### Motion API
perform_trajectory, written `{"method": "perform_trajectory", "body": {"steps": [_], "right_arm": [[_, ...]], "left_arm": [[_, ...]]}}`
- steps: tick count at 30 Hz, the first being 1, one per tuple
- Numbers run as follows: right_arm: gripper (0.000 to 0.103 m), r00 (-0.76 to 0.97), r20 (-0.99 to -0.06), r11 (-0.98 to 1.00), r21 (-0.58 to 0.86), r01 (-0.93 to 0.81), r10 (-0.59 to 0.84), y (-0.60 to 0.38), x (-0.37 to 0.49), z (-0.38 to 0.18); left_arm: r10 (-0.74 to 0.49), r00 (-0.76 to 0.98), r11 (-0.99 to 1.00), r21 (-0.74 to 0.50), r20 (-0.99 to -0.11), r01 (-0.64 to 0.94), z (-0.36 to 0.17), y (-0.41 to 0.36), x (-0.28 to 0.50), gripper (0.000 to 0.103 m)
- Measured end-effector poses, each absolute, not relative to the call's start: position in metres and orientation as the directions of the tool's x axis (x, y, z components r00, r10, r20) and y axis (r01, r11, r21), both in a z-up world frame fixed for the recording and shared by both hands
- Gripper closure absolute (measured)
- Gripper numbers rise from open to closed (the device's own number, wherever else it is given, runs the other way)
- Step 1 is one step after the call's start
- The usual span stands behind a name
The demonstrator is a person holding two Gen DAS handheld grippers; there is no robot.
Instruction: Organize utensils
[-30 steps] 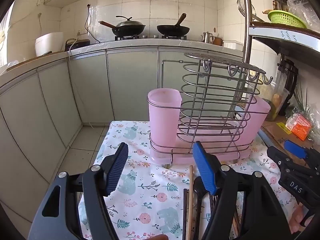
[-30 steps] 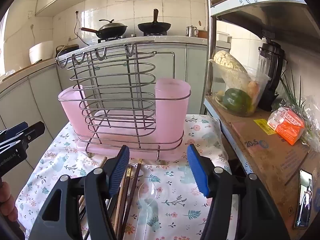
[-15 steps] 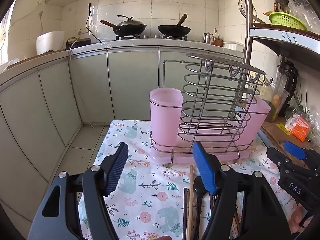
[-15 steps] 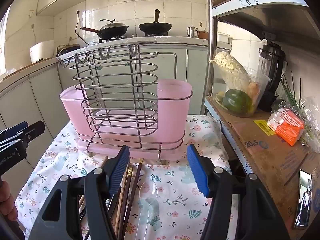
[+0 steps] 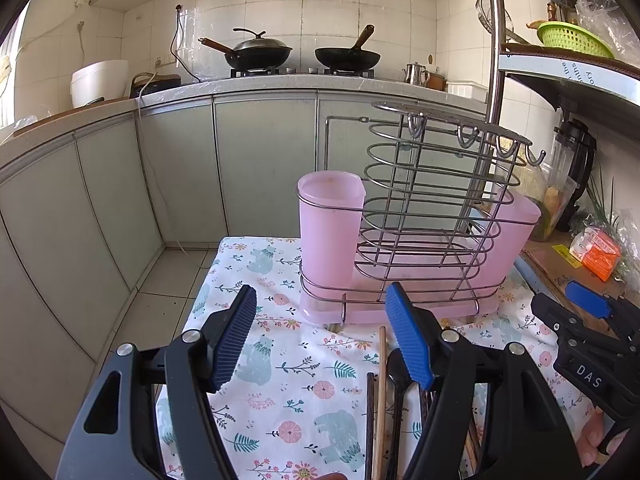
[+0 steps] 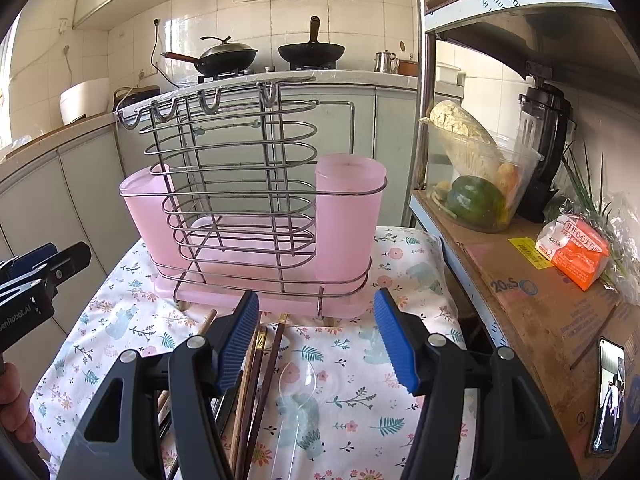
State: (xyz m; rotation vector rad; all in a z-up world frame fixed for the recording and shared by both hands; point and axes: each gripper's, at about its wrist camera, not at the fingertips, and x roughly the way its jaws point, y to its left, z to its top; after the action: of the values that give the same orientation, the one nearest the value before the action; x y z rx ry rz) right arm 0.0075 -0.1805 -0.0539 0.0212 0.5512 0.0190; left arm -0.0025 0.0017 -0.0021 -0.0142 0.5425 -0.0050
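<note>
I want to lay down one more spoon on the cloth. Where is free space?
Bare tablecloth lies right of the clear spoon, toward the cardboard box. The cloth's left part is free too. The chopsticks crowd the middle, before the pink rack.

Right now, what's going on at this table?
A person holds a tool in each hand over a floral-cloth table, and nothing is picked up yet. The left tool and the right tool are both open and empty. Chopsticks and a clear plastic spoon lie loose on the cloth in front of the wire utensil rack, whose pink cups look empty from here.
</note>
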Motion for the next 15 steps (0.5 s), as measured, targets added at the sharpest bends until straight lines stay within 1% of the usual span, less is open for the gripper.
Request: {"method": "perform_trajectory", "body": {"steps": [15], "right_arm": [[0.044, 0.843, -0.537, 1.0, 0.023, -0.012, 0.023, -0.182, 0.0117, -0.0566]], "left_arm": [[-0.007, 0.851, 1.0, -0.014, -0.525, -0.001, -0.008, 0.0027, -0.0004, 0.035]]}}
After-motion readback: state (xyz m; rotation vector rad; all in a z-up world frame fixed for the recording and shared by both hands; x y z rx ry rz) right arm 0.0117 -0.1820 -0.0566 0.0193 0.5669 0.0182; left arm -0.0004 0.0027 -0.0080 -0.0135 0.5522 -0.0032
